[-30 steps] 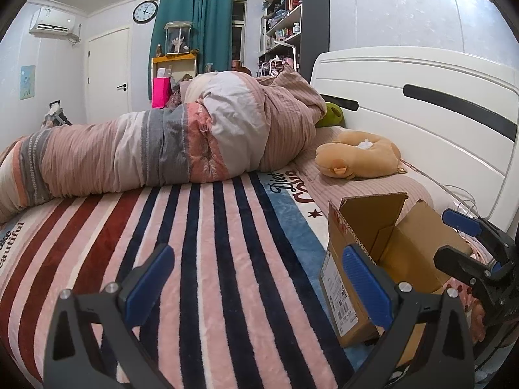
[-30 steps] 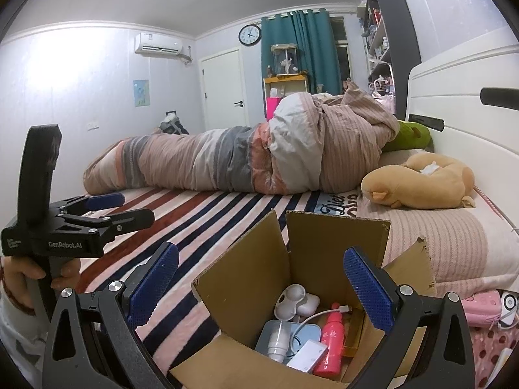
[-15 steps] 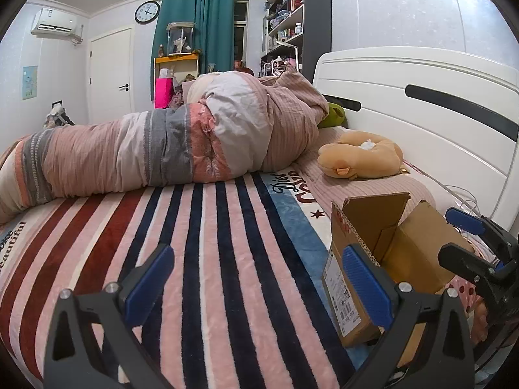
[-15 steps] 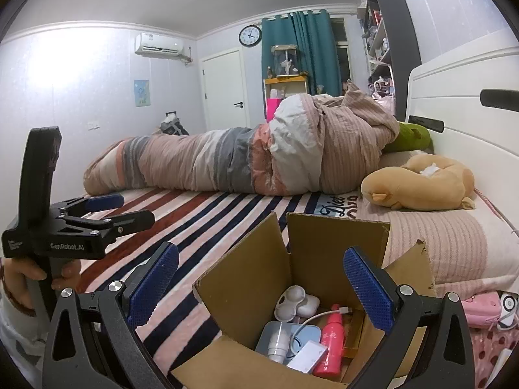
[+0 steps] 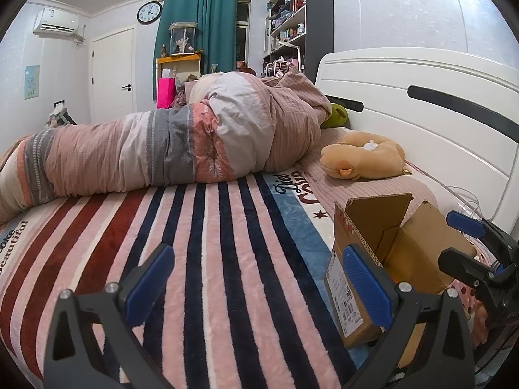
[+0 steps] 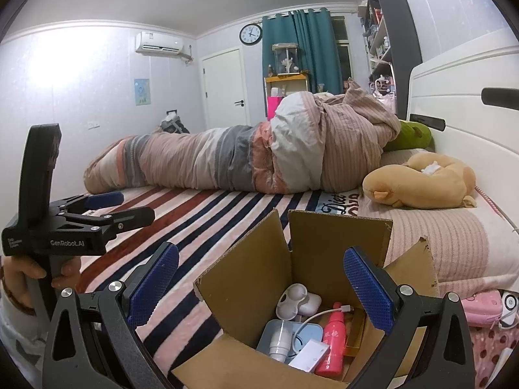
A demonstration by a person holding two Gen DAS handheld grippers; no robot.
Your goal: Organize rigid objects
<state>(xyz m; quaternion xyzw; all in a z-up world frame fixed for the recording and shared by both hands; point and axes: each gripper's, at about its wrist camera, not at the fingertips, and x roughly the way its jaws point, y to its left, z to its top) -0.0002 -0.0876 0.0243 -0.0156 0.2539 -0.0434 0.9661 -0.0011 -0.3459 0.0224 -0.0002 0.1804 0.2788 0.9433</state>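
The left gripper [image 6: 107, 209] is held level and wide apart by a hand [image 6: 39, 272] over the striped blanket [image 5: 211, 243]. Rightward, the right gripper [image 6: 259, 287] is spread wide above the near cardboard box [image 6: 324, 236], where a red bottle [image 6: 332, 338] lies.

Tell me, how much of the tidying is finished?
Several things already lie in the open brown cardboard box: a red plastic bottle, a white cable, a white rounded gadget and a pale blue tray. Nothing is in hand: the left gripper and right gripper have open, empty jaws. A pink case beside the box may be left.
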